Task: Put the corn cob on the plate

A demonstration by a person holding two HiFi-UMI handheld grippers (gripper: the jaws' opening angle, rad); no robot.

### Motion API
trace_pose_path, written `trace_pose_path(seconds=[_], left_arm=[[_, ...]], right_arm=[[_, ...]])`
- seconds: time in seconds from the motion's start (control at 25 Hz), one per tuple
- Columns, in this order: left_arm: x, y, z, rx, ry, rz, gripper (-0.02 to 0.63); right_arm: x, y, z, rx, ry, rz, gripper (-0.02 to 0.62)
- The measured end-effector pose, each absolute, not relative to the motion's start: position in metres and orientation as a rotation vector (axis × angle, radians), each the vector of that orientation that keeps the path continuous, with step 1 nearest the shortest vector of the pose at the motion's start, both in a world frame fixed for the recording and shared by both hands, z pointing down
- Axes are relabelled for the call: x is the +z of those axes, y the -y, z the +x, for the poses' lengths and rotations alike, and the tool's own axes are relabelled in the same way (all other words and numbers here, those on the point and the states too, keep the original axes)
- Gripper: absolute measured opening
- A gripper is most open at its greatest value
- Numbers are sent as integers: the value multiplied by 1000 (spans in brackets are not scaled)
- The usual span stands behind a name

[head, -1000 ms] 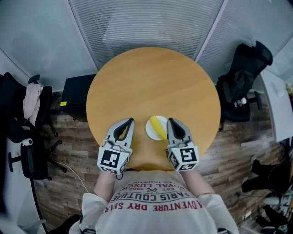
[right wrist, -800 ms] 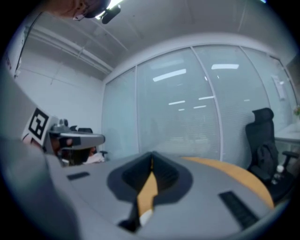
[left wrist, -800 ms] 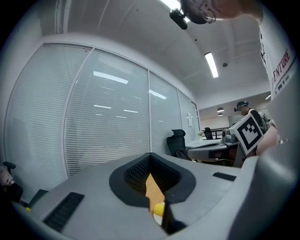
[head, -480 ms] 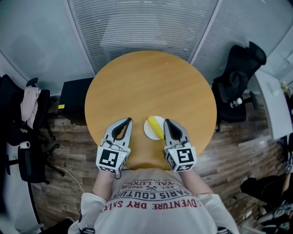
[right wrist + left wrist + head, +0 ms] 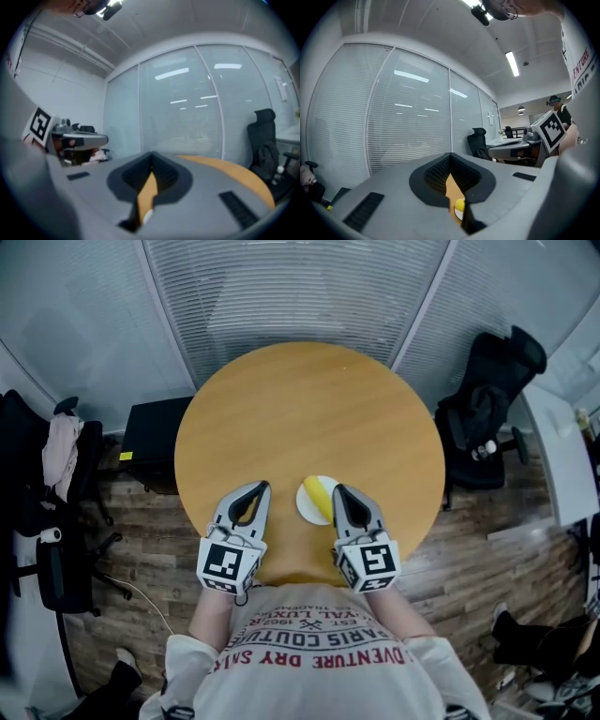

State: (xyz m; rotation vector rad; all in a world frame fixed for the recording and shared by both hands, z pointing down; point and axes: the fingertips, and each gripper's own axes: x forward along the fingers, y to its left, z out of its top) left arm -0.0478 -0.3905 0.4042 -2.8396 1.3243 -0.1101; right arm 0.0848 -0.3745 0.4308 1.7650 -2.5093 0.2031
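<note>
A yellow corn cob (image 5: pixel 321 498) lies on a small white plate (image 5: pixel 307 503) near the front edge of the round wooden table (image 5: pixel 309 409). My left gripper (image 5: pixel 264 487) rests just left of the plate, shut and empty. My right gripper (image 5: pixel 339 488) rests just right of the plate, also shut with nothing in it. In the left gripper view the corn cob (image 5: pixel 460 204) and the plate (image 5: pixel 458 215) show through the slit below the closed jaws. In the right gripper view only a sliver of the plate (image 5: pixel 147 216) and the table (image 5: pixel 234 176) appear.
A black office chair (image 5: pixel 487 413) stands right of the table. Another chair with clothing (image 5: pixel 56 460) is at the left, and a black box (image 5: pixel 155 432) sits on the wooden floor. Glass walls with blinds (image 5: pixel 281 287) run behind the table.
Both grippers have stayed beside the plate; only the head view shifted slightly.
</note>
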Motion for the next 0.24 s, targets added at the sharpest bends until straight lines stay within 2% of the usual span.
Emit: trace_pose_path(seconds=[0.24], left_arm=[[405,395,-47,-114,-1329,-2840,34]], right_arm=[[434,378,88,215,2495,1773,29]])
